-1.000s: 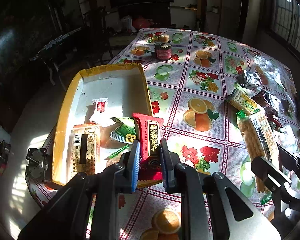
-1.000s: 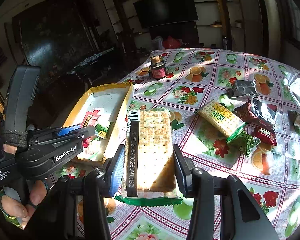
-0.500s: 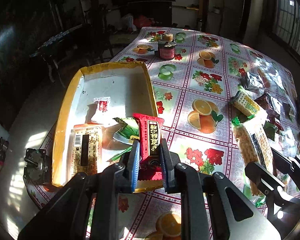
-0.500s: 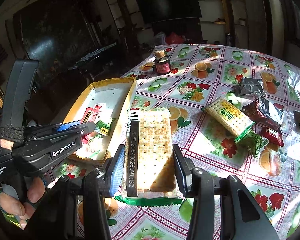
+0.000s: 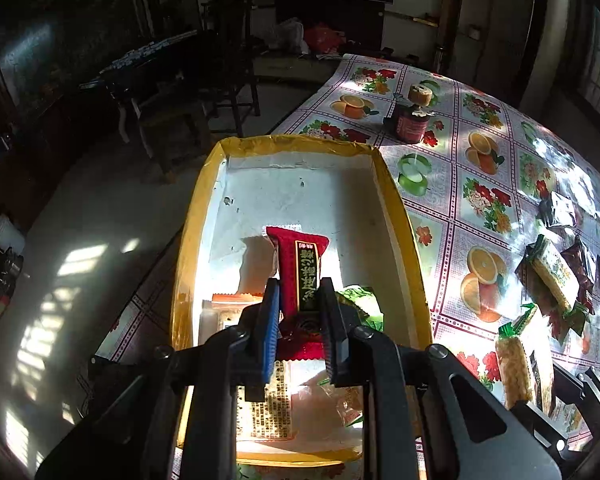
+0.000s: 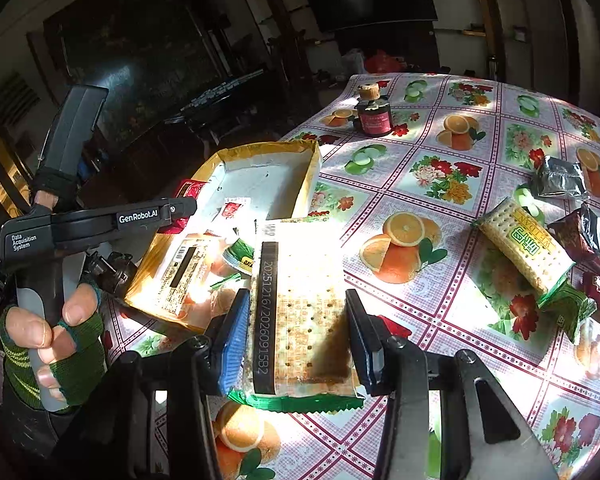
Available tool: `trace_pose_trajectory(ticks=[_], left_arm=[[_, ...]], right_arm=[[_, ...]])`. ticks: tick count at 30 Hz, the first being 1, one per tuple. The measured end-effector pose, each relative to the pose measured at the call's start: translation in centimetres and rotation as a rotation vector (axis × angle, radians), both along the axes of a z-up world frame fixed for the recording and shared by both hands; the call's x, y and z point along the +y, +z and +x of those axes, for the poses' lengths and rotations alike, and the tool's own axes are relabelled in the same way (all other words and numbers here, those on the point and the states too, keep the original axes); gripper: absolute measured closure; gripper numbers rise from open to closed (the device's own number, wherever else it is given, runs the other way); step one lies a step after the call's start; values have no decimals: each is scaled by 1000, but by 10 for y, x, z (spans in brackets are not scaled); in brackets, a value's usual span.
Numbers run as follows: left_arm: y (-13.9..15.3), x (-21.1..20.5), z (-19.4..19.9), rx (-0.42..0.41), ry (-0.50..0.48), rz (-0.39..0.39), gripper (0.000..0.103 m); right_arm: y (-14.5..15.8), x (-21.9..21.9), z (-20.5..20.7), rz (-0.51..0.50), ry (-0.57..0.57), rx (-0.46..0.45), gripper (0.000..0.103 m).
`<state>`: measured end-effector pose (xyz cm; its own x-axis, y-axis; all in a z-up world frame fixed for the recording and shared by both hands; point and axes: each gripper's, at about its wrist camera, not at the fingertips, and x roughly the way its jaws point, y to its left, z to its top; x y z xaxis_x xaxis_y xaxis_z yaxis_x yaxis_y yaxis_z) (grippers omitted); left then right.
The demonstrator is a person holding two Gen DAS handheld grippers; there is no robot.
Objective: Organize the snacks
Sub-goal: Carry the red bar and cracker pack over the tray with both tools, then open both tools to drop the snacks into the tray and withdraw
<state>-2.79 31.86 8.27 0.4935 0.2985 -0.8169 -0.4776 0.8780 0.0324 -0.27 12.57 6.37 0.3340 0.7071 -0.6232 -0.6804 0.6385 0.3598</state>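
Sunlit and covered in a fruit-and-flower cloth, the surface (image 6: pixel 452 240) carries a yellow-rimmed tray (image 5: pixel 404 216) near its edge. Our left hand-held gripper (image 5: pixel 299 322) is clenched on a red snack packet (image 5: pixel 300 268) above the tray's packets, while our right hand-held gripper (image 6: pixel 296 332) grasps a cracker pack (image 6: pixel 300 296) just beside the tray. More snack packets (image 6: pixel 524 248) lie farther right, a small jar (image 6: pixel 374 116) beyond.

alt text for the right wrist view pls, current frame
The right gripper clamps a clear cracker pack above a fruit-print tablecloth. At left, a gloved hand holds the left gripper over a yellow-rimmed tray already holding snacks; more packets lie at right.
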Motion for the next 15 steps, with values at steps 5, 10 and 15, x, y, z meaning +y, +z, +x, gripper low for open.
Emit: trace_pose_trajectory(ticks=[5, 10, 15], left_arm=[[-13, 28, 19, 32, 33, -46, 83], [-23, 49, 34, 52, 49, -86, 83], [-37, 56, 47, 83, 50, -125, 83]], right_arm=[[-4, 40, -2, 0, 90, 17, 58], [-21, 81, -6, -34, 172, 42, 58], [-36, 105, -1, -62, 191, 33, 58]])
